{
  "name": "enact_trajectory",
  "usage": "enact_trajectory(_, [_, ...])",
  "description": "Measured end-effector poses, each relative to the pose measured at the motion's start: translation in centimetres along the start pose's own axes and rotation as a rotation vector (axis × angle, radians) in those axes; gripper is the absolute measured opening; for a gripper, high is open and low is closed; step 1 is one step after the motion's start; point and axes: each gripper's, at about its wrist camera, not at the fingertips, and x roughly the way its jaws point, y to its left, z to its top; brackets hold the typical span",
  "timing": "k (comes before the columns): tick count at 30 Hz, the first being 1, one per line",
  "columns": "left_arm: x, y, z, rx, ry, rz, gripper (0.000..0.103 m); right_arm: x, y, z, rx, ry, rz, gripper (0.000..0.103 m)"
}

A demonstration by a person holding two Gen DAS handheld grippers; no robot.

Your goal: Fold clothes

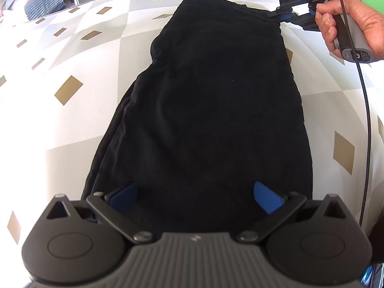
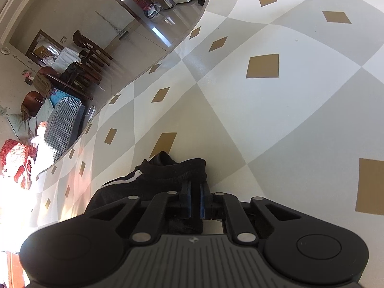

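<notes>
A black garment lies lengthwise on the table, its near end under my left gripper. That gripper hangs open above the cloth, blue pads wide apart, nothing between them. At the far right corner of the garment my right gripper is shut on the edge, held by a person's hand. In the right wrist view the right gripper has its blue pads pressed together on the gathered waistband of the black garment, where a white stripe shows.
The table wears a white and grey tablecloth with tan diamonds. A black cable hangs along the right side. Beyond the curved table edge are wooden chairs and a pile of clothes.
</notes>
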Motion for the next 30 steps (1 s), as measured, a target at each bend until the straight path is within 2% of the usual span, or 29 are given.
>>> enact_trajectory(9, [-2.0, 0.8, -2.0, 0.02, -0.001, -0.01, 0.103, 0.9, 0.3, 0.5, -0.01, -0.004, -0.047, 0.005])
enact_trajectory(15, [-2.9, 0.4, -3.1, 0.02, 0.001, -0.008, 0.103, -0.7, 1.5, 0.7, -0.087, -0.079, -0.086, 0.02])
enact_trajectory(18, [-3.3, 0.2, -3.6, 0.02, 0.004, -0.006, 0.103, -1.5, 2.2, 0.9, -0.138, -0.102, -0.076, 0.021])
enact_trajectory(22, [-3.8, 0.0, -4.3, 0.018, 0.01, -0.005, 0.103, -1.4, 3.4, 0.5, -0.18, -0.045, 0.042, 0.023])
enact_trajectory(26, [-4.3, -0.2, -5.0, 0.018, 0.01, -0.004, 0.103, -0.8, 5.3, -0.6, -0.267, -0.019, 0.089, 0.026])
enact_trajectory(30, [-4.9, -0.4, -5.8, 0.018, 0.01, -0.004, 0.103, 0.0, 6.1, -0.9, -0.241, -0.012, 0.134, 0.029])
